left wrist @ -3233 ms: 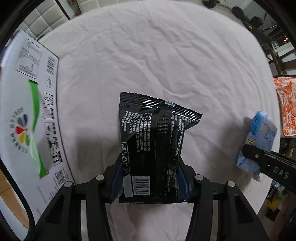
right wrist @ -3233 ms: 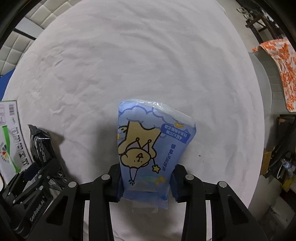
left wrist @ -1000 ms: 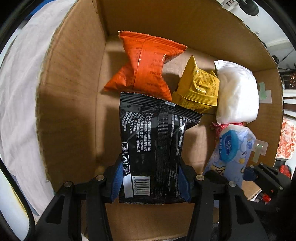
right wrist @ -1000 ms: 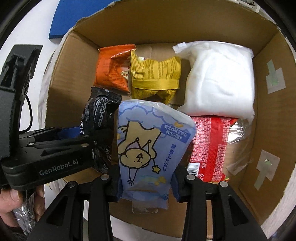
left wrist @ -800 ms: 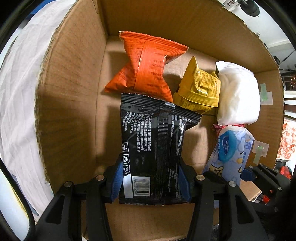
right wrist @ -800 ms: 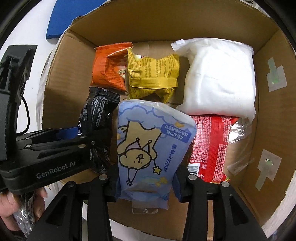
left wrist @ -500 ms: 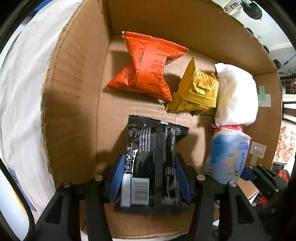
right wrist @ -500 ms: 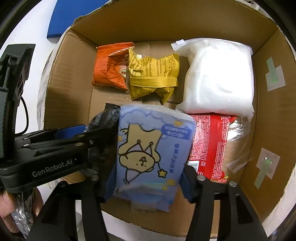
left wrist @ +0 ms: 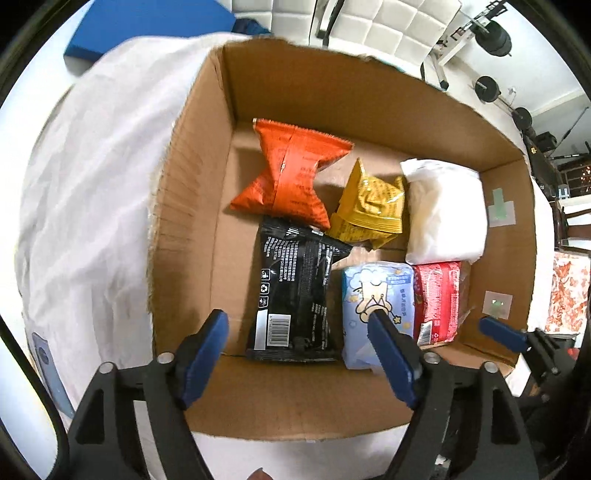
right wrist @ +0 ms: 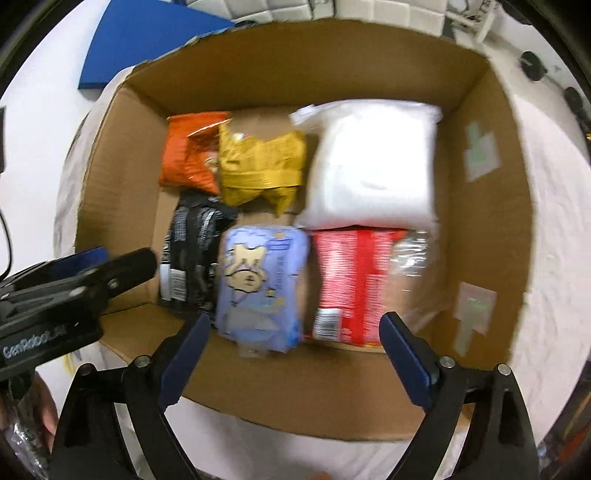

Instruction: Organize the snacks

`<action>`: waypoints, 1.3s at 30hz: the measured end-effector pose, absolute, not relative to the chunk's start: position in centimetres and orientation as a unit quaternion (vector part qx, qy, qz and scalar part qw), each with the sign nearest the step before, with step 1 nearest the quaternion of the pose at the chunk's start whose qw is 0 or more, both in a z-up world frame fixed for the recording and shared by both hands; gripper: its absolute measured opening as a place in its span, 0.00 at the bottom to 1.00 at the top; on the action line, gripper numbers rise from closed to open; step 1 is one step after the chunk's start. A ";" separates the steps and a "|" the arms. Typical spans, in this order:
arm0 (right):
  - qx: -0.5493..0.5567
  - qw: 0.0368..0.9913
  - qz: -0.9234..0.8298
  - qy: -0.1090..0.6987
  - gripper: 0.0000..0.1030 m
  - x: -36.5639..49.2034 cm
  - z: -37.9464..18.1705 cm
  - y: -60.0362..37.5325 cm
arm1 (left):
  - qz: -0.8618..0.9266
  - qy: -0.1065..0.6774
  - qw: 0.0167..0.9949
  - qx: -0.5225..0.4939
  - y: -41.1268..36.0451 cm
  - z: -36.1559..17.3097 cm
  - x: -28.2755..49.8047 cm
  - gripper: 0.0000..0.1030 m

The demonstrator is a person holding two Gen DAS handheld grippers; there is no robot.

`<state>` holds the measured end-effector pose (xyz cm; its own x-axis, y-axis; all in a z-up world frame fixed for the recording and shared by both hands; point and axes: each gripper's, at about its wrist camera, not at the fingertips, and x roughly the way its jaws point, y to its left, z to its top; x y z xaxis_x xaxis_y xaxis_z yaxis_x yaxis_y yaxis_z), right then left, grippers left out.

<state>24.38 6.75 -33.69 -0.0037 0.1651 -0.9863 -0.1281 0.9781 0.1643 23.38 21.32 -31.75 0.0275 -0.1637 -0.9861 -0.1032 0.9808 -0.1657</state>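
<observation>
An open cardboard box holds the snacks. The black packet lies flat at its near left. Beside it on the right rests the light blue bear packet. An orange bag, a yellow bag, a white bag and a red packet fill the rest. My left gripper hangs open above the box's near edge. My right gripper is open too, holding nothing.
The box stands on a crumpled white cloth. A blue mat lies beyond it on the floor. White chairs and gym weights stand behind. An orange patterned cloth is at the far right.
Both grippers opened and let their packets drop into the box. They have since pulled back and up from the box floor, so more of the box shows.
</observation>
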 end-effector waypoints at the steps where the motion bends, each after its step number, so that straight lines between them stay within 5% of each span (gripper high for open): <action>1: 0.009 0.711 0.093 0.697 0.97 24.3 -33.2 6.3 | -0.021 0.693 0.715 -0.092 21.2 -31.5 23.2 0.84; 4: 0.006 0.726 0.071 0.684 1.00 23.8 -31.8 5.2 | -0.019 0.680 0.728 -0.082 20.8 -30.4 22.3 0.92; 28: 0.026 0.772 0.037 0.634 1.00 20.0 -23.5 0.7 | 0.001 0.602 0.797 -0.047 19.1 -22.7 18.3 0.93; 39: 0.036 0.804 0.055 0.591 1.00 13.9 -11.9 -1.7 | 0.006 0.542 0.840 -0.028 16.9 -12.0 12.9 0.93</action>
<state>13.89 -1.72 -11.88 0.2956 0.1303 -0.9464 -0.0453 0.9914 0.1224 12.90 16.86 -12.02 0.4123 -0.0197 -0.9108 -0.0408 0.9984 -0.0400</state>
